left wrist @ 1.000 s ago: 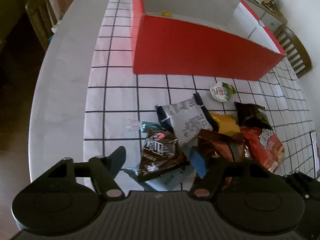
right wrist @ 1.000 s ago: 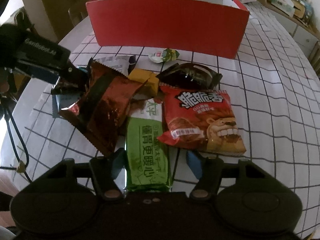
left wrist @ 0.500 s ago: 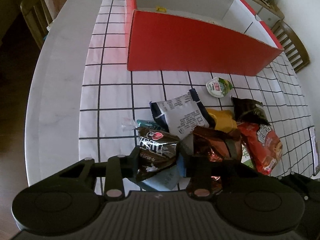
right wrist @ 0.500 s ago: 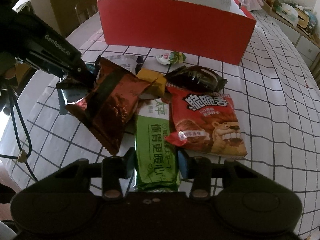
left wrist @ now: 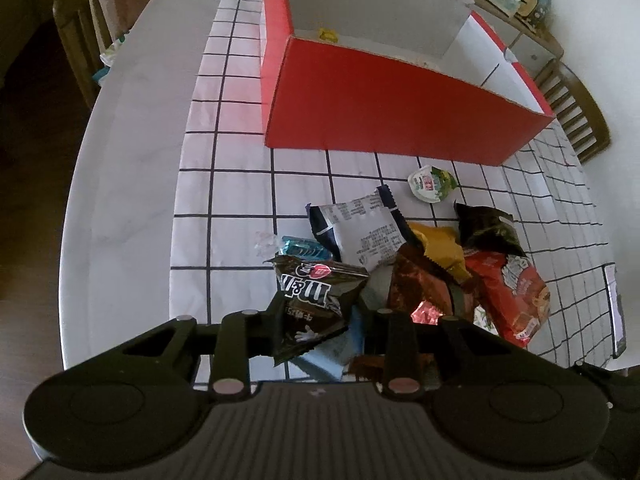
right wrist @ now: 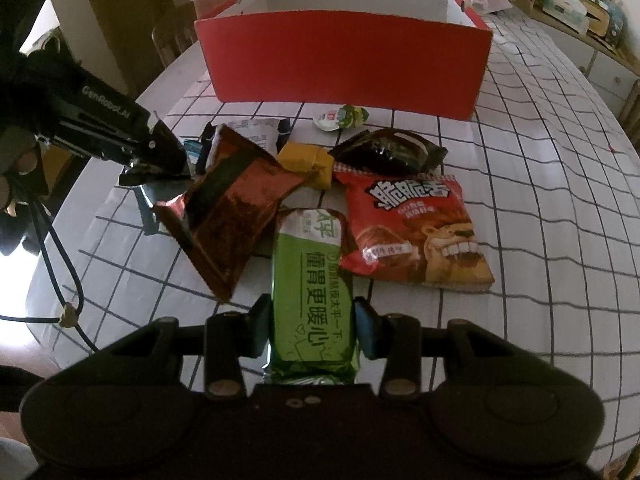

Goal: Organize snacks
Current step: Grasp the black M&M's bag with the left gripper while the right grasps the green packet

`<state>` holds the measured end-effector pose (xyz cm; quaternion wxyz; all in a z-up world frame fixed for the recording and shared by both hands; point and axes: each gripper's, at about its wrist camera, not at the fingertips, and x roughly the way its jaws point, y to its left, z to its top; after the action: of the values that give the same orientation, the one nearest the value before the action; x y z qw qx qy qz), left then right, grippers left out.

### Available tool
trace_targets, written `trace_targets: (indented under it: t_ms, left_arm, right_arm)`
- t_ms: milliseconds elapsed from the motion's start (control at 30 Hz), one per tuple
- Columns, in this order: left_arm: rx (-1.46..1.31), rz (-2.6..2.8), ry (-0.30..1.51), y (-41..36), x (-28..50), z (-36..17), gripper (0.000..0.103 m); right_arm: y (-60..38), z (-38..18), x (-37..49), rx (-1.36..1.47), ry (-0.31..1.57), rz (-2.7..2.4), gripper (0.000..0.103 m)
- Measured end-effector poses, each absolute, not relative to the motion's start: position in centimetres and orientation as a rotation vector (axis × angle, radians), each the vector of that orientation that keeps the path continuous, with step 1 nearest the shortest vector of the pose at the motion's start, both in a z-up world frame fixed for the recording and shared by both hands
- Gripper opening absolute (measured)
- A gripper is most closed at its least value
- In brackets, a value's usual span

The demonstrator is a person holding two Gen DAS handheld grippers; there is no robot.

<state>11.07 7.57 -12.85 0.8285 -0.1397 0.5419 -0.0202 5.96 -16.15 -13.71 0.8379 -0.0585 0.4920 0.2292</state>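
"m&m's" on brown bag [left wrist: 316,300]; "GenRobot.AI" on left gripper [right wrist: 160,156].

Left gripper [left wrist: 322,326] closed onto dark brown M&M's candy bag [left wrist: 314,300]; right gripper [right wrist: 312,328] closed onto green foil biscuit pack [right wrist: 312,300].

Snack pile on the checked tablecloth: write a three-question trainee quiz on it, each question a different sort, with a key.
1. True or false: the green packet sits between the fingers of the right gripper.
2. Multiple choice: which packet is between the fingers of the left gripper? A) the red lion packet B) the brown M&M's packet C) the yellow packet
3. Fill in: the small sealed cup lies on the cloth between the pile and the red ____.

Key: 1 true; 2 B; 3 box.
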Motion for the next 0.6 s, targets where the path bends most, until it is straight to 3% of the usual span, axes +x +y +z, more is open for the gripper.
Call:
trace_targets:
  t_ms: [600]
  left_arm:
    - [-0.328,-0.051,1.101,8.3,7.3,-10.9,0.030]
  right_arm:
    - [-18.1,-10.1,3.1,-0.033,0.970,0.488,0.041]
